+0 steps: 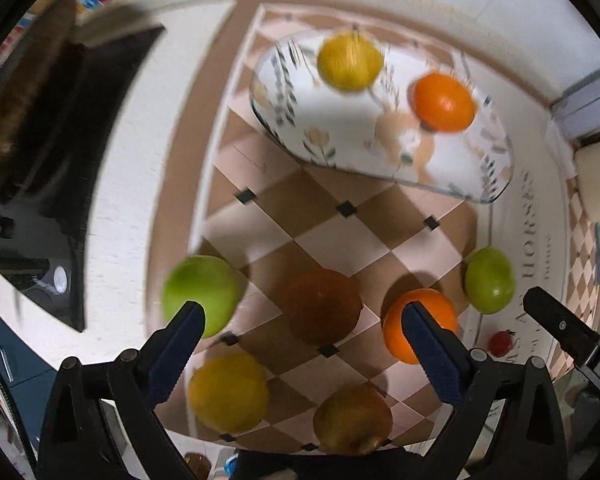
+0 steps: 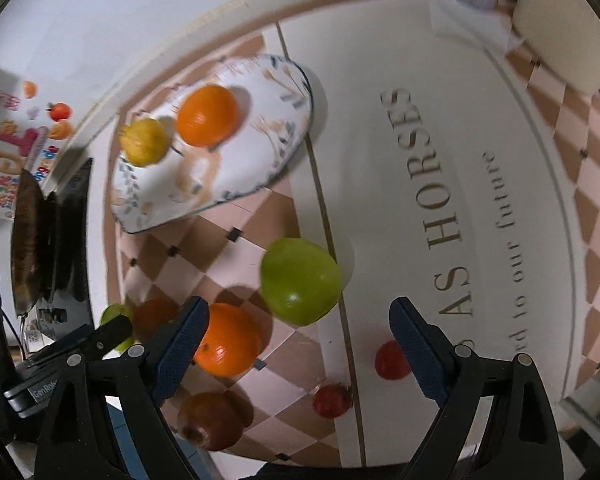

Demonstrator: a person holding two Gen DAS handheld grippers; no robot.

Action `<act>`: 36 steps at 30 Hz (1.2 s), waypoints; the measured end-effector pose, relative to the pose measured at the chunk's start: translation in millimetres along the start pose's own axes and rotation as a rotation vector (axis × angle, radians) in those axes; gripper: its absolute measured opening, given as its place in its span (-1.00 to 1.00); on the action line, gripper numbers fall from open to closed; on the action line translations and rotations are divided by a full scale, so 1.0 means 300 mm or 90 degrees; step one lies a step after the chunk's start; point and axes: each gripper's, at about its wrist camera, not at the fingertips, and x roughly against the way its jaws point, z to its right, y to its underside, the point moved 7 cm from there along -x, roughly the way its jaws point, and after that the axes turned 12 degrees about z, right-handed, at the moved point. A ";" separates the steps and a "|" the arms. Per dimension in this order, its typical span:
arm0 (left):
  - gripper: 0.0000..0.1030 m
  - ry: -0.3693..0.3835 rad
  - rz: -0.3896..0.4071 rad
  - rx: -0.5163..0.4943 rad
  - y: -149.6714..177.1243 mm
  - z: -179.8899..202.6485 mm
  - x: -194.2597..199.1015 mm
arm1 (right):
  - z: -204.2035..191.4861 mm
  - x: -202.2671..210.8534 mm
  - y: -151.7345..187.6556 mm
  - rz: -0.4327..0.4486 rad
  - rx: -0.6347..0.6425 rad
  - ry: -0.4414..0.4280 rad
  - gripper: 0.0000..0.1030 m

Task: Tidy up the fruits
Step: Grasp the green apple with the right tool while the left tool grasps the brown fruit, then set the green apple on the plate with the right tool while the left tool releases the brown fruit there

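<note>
Left tongs point(image 1: 304, 312): spread wide, nothing between them – hover over the loose fruit on the checkered mat point(image 1: 332, 208) that covers the bench.
Right tongs point(image 2: 300, 308): also apart and empty, aimed at the mat's right edge.
Plate point(image 1: 340, 136): floral, at the far end of the mat; holds a yellow fruit point(image 1: 350, 60) and an orange point(image 1: 444, 101), w/ bare space on the near side.
Loose fruit, left view: dark red fruit point(image 1: 324, 306) sits dead centre between the left tongs, straight ahead; green apple point(image 1: 200, 292) just behind the left finger tip, 2nd orange point(image 1: 420, 326) behind the right finger tip; nearer the camera a yellow one point(image 1: 229, 392) and a brownish one point(image 1: 352, 420); 2nd green apple point(image 1: 490, 286) off right.
Key relation: dark red fruit lies on the left tongs' centre line, roughly round so no long axis to line up – prob. a straight drop and close. Neighbours stand close on both sides, so a finger could nudge them.
Right-side option: big green apple point(image 2: 300, 282) lies ahead in the right tongs' gap, toward the left finger; the orange point(image 2: 226, 340) touches that finger's inner face in view – can't tell real contact.
Nearer arm: left for the dark red fruit, right for the big green apple – my read only.
Only in right view: small red fruits point(image 2: 392, 354) and point(image 2: 332, 400) by the mat's lettered margin, and the plate's right rim point(image 2: 306, 92).
Only in left view: the yellow and brownish fruit low in frame; the right tongs' finger point(image 1: 556, 320) poking in at the right.
Blur: both views smeared, so fine detail is unsure.
</note>
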 end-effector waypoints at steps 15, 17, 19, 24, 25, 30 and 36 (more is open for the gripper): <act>0.44 0.010 -0.052 -0.037 0.056 0.068 -0.123 | -0.025 -0.179 0.018 -0.060 0.018 0.009 0.76; 0.31 0.011 -0.057 -0.041 0.072 0.072 -0.132 | -0.027 -0.190 0.019 -0.064 0.019 0.009 0.71; 0.24 0.010 -0.062 -0.045 0.088 0.076 -0.141 | -0.030 -0.200 0.022 -0.067 0.023 0.009 0.66; 0.08 0.010 -0.059 -0.053 0.113 0.083 -0.161 | -0.039 -0.217 0.029 -0.070 0.029 0.009 0.51; 0.08 0.008 -0.054 -0.056 0.106 0.081 -0.165 | -0.042 -0.219 0.029 -0.068 0.029 0.010 0.35; 0.07 0.008 -0.043 -0.056 0.111 0.068 -0.165 | -0.039 -0.211 0.016 -0.051 0.038 0.010 0.16; 0.07 0.019 -0.028 -0.055 0.053 0.081 -0.125 | -0.053 -0.195 0.019 -0.053 0.037 -0.002 0.15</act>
